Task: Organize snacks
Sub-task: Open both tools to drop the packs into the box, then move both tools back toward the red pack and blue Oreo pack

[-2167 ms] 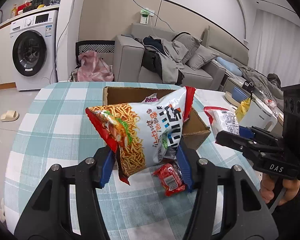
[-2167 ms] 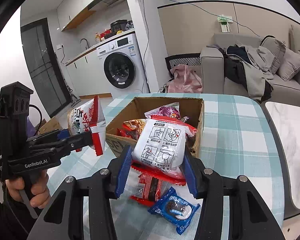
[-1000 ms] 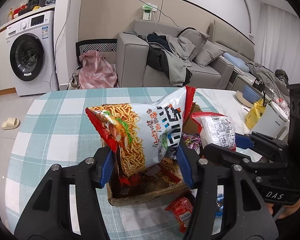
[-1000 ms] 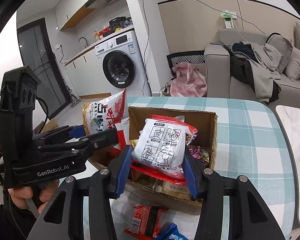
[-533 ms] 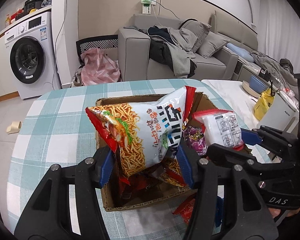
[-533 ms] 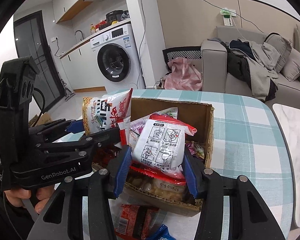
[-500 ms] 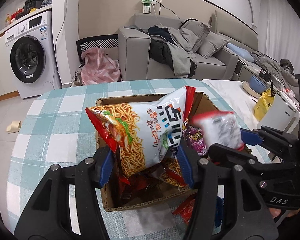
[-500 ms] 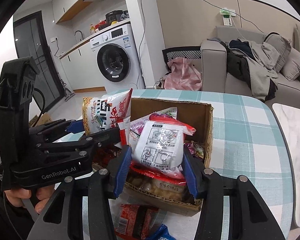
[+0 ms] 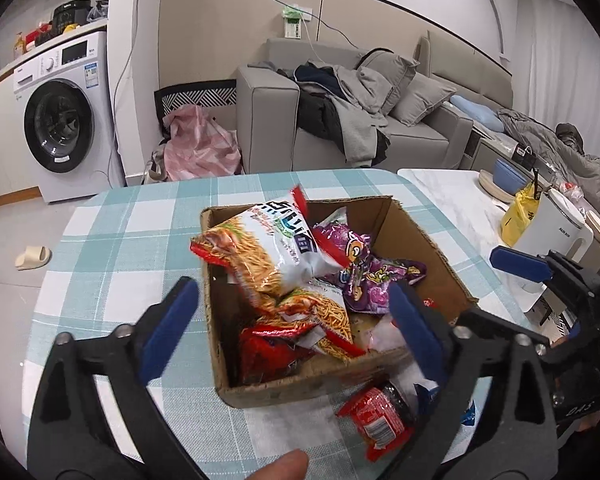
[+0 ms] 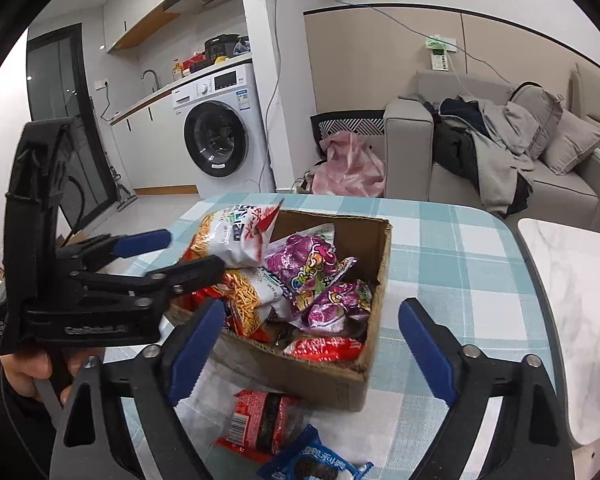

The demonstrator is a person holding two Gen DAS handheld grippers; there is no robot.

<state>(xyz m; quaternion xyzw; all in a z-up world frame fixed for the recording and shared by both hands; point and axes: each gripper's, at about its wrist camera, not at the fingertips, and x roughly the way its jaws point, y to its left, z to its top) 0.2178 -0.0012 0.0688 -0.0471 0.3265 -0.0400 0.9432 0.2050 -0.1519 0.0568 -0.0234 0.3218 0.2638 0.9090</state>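
A cardboard box [image 9: 420,236] on the checked table holds several snack packs. A white and orange noodle bag [image 9: 268,248] lies on top at its left side, also seen in the right wrist view [image 10: 236,236]. Purple candy bags [image 10: 312,268] lie beside it. A white pack with a red edge [image 10: 324,350] lies at the box's near right. My left gripper [image 9: 292,328] is open and empty above the box's near edge. My right gripper [image 10: 312,352] is open and empty above the box [image 10: 376,248].
A red and black snack pack [image 10: 260,420] and a blue cookie pack [image 10: 316,464] lie on the table in front of the box. A white kettle [image 9: 552,236] and a yellow bag [image 9: 520,216] stand on the marble top at the right. A sofa [image 9: 340,120] is behind.
Both grippers opened. The noodle bag fell from the left gripper into the box, and the white pack fell from the right gripper into the box.
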